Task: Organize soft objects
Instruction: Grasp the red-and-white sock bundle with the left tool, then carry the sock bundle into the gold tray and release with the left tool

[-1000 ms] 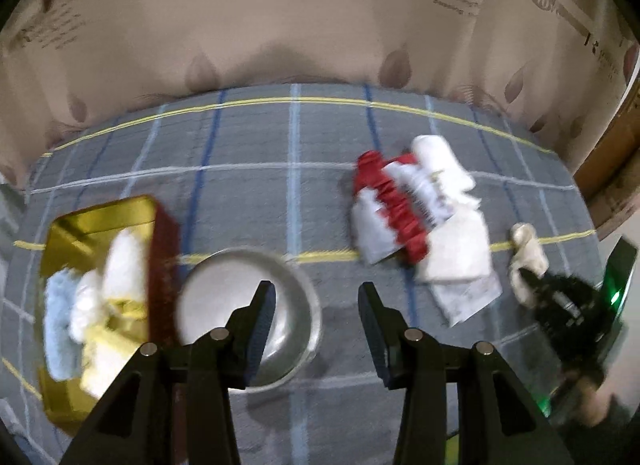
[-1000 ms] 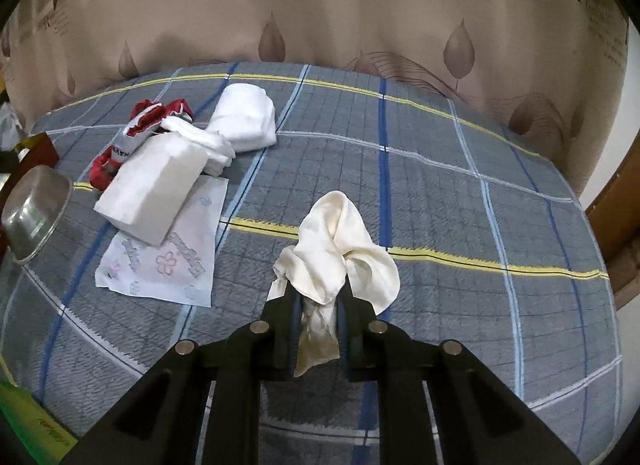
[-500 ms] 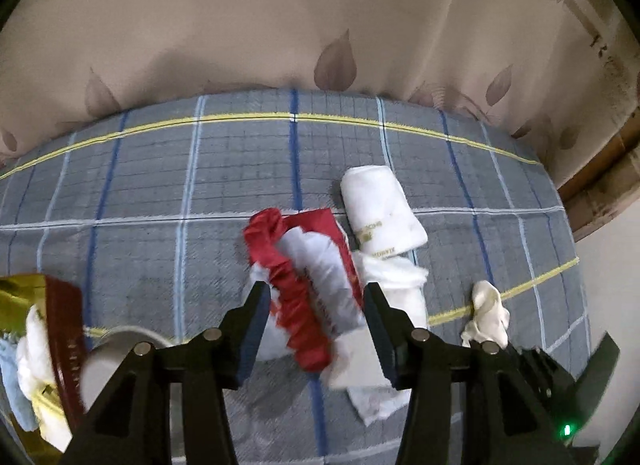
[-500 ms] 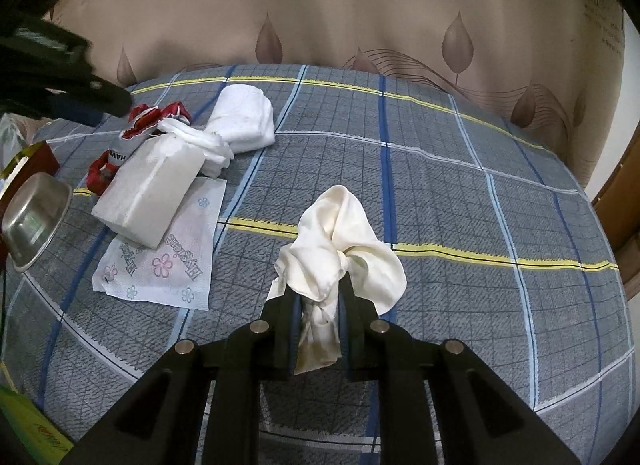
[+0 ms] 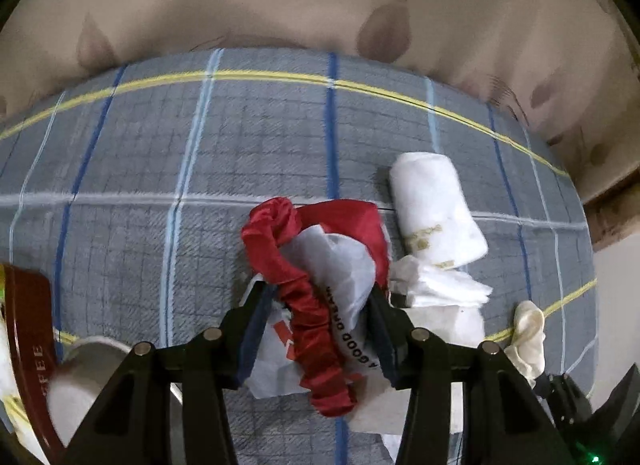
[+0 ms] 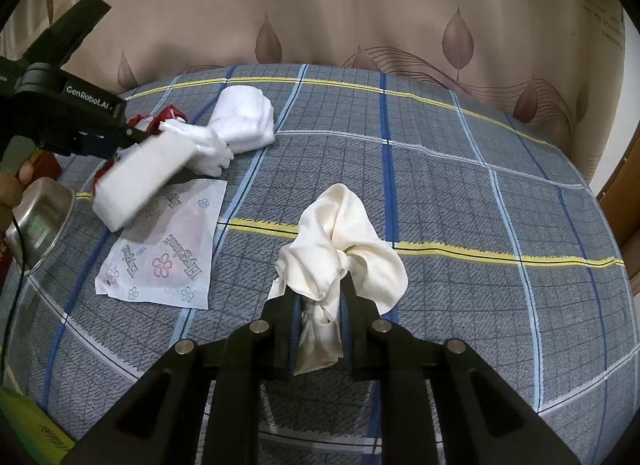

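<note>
A red and white drawstring bag (image 5: 320,277) lies crumpled on the grey plaid cloth (image 5: 240,145). My left gripper (image 5: 318,291) has come down over it, with one finger on each side. Its jaws are closing and still stand wide, with the bag between them. The right wrist view shows that same left gripper (image 6: 136,135) at the far left. My right gripper (image 6: 320,285) is shut on a knotted cream cloth (image 6: 340,233), which hangs bunched above the fingers. The cream cloth (image 5: 528,333) also shows at the lower right of the left wrist view.
A rolled white towel (image 6: 244,121) and a white tissue stack (image 6: 136,185) lie beside the bag, and a flowered tissue packet (image 6: 160,249) lies in front of them. A metal bowl (image 6: 36,221) and a red tin (image 5: 24,329) stand at the left. A curtain hangs behind.
My left gripper has moved right, away from the bowl and tin, and come down over the red and white bag. My right gripper has kept still with the cream cloth.
</note>
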A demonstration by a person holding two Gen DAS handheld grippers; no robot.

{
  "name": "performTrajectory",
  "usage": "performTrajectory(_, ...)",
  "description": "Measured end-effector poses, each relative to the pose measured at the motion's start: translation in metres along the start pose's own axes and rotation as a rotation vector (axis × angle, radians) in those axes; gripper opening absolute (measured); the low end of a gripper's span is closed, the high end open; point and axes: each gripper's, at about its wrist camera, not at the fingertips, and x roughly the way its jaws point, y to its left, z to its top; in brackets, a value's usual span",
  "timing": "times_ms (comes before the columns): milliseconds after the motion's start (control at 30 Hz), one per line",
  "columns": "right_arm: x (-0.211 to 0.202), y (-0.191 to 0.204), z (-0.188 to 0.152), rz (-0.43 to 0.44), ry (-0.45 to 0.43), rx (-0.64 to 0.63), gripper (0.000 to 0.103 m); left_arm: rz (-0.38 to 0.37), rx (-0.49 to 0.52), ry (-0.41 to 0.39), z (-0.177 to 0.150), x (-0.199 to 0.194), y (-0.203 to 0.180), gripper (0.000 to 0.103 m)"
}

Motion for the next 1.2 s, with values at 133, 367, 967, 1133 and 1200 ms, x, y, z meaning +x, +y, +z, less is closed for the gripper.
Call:
performTrajectory(133,0.0,0.0,0.0,-0.001,0.0,-0.001,0.016,0.004,0.002,0.003,-0.003,-0.002,0.004,0.021)
performTrajectory(367,0.0,0.0,0.0,-0.001,0.0,-0.001,0.016,0.002,0.003,-0.027,-0.008,-0.023,0.007,0.019)
performTrajectory(967,-0.001,0.001,0.001,0.0,0.0,0.002,0.017,0.047,0.04,-0.097,-0.042,-0.112,0.035,0.019)
performTrajectory(1133,-0.001,0.0,0.001,-0.004,0.0,-0.001,0.017,0.125,0.034,-0.131,-0.05,-0.148,0.071,0.019)
performTrajectory(1200,-0.001,0.001,0.001,-0.005,0.0,-0.002,0.016,0.167,0.019,-0.149,-0.052,-0.161,0.09,0.019)
